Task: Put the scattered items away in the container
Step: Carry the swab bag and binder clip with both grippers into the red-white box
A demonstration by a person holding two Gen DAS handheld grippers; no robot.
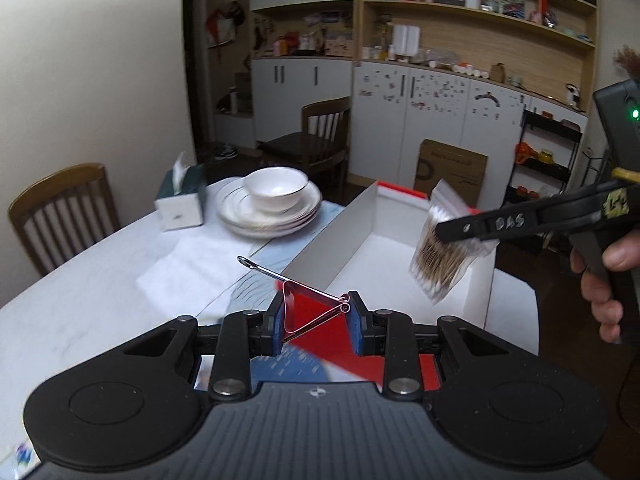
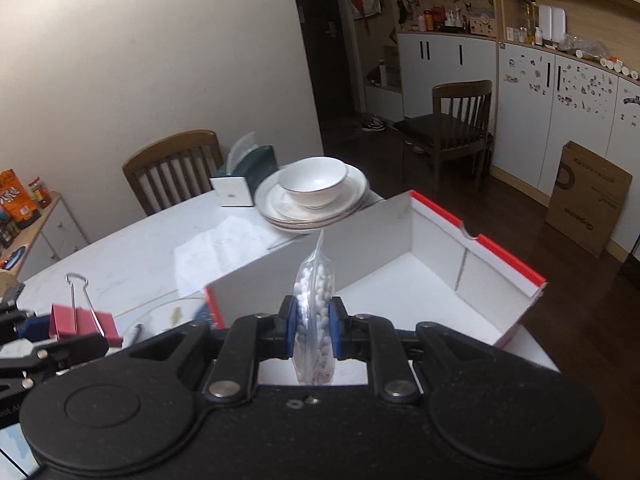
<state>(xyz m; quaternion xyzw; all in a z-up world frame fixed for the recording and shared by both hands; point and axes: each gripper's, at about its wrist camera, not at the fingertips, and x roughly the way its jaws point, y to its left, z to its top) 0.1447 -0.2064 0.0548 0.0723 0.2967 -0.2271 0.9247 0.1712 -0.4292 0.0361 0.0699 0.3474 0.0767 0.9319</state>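
White table (image 2: 132, 248), open box (image 2: 436, 276) at its right.
Left gripper (image 1: 316, 320) clamps a red binder clip (image 1: 308, 312); right gripper (image 2: 313, 330) pinches a cotton-swab bag (image 2: 314, 312) over the box; stacked plates (image 2: 316, 204) and tissue box (image 2: 246, 178) sit beyond.

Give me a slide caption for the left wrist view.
Left hand-held gripper clamps a red binder clip while the right hand-held gripper carries a cotton swab bag over the open white box.

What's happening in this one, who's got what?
A person is tidying small items into an open white box with red edges on the table. The left gripper is shut on a red binder clip, held near the box's near end. The right gripper is shut on a bag of cotton swabs, held above the box's interior. Neither item is in the box yet, and the box looks empty.
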